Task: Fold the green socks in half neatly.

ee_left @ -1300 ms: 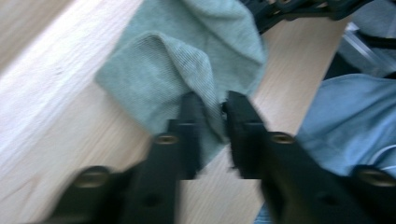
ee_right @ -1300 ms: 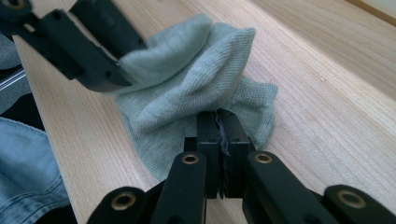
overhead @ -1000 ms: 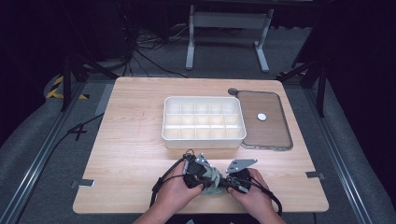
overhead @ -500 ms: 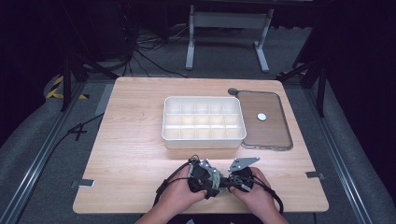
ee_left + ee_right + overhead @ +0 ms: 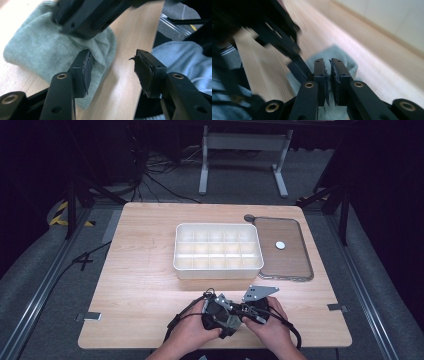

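Cloth: soft grey-green knit cloth (image 5: 47, 50) bunched at near table edge | Left gripper (image 5: 112, 72): my jaws just opened, released, cloth only beside one pad | Right gripper (image 5: 329, 75): nearly clenched, pinching cloth to pin it for folding, I judge

High view: table (image 5: 150, 270) bright, surroundings dark. Right gripper view motion-blurred; left gripper view sharp nr jaws, bkgd soft.

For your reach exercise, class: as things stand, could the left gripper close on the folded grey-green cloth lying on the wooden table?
Probably yes. The left gripper stands open, one pad already against the folded grey-green cloth. The right gripper crosses above, near the cloth's far part, but the near edge looks free.
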Demonstrator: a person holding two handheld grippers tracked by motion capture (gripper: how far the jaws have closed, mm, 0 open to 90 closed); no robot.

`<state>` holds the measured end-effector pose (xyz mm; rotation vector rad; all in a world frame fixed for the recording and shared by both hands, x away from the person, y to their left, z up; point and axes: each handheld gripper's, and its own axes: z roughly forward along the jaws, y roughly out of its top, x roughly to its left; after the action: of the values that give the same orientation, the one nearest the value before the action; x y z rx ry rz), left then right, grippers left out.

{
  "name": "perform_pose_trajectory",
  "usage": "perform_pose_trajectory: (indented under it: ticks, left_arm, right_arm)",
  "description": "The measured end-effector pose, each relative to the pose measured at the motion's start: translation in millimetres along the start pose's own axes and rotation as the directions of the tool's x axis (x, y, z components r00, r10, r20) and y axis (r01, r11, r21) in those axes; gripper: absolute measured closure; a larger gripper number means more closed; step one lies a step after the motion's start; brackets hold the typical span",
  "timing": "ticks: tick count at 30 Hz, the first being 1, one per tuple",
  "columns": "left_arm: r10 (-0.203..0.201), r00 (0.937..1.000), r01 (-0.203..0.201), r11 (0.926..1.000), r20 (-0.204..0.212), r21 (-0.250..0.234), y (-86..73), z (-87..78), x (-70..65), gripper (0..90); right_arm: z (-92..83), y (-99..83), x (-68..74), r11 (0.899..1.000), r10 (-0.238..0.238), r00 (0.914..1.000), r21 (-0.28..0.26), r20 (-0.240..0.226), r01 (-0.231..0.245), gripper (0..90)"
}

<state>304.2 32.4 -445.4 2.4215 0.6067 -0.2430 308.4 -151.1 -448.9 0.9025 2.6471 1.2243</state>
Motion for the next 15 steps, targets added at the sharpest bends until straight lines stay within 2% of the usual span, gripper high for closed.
perform_pose_trajectory:
  ticks: [2, 4, 5, 8, 10, 12, 13, 14, 15]
  left_arm:
    - [-0.009, 0.9997, 0.009, 0.9997, 0.024, -0.024, 0.7, -8.1, 0.5, 50.7]
    - [-0.007, 0.9999, 0.008, 0.9976, 0.008, -0.069, 2.2, -15.8, 2.4, 51.5]
    - [-0.014, 0.9998, 0.012, 0.994, -0.016, -0.109, 2.7, -20.3, 5.0, 53.1]
    - [-0.022, 0.9953, 0.006, 0.9847, -0.095, -0.174, 1.5, -22.2, 14.2, 58.7]
    - [-0.014, 0.9934, -0.005, 0.9868, -0.114, -0.162, 0.5, -16.2, 19.3, 63.1]
    - [0.003, 0.9921, -0.016, 0.9948, -0.125, -0.1, -1.6, -5.8, 23.4, 68.8]
    - [0.028, 0.9877, -0.038, 0.9972, -0.154, -0.065, -2.7, -2.5, 24.3, 71.2]
    - [0.029, 0.9865, -0.035, 0.9988, -0.161, -0.035, -3.8, 0.2, 24.4, 74.4]
    - [0.027, 0.9865, -0.035, 0.9982, -0.162, -0.048, -5.3, 2.9, 23.8, 74.5]
  right_arm:
    - [3.5, -6.0, -3.4, 0.999, 0.005, 0.9999, 0.034, 0.013, -0.006, 85.2]
    - [6.0, -9.6, -5.6, 0.999, 0.006, 1.0, 0.048, 0.008, -0.006, 85.3]
    - [6.3, -10.3, -5.4, 0.999, 0.013, 0.9999, 0.049, 0.003, -0.013, 85.4]
    - [7.7, -11.2, -3.9, 0.999, -0.013, 0.9999, 0.05, 0.011, 0.012, 85.3]
    - [7.5, -11.6, -3.5, 0.999, -0.017, 0.9998, 0.05, 0.009, 0.017, 85.3]
    - [7.3, -12.2, -3.8, 0.999, -0.022, 0.9997, 0.044, 0.004, 0.022, 84.7]
    - [7.0, -12.5, -3.9, 0.999, -0.018, 0.9998, 0.039, -0.001, 0.019, 84.4]
    - [6.5, -12.7, -4.0, 0.999, -0.024, 0.9997, 0.044, 0.001, 0.024, 83.3]
    - [5.8, -12.7, -3.9, 0.999, -0.015, 0.9999, 0.029, -0.007, 0.015, 81.7]
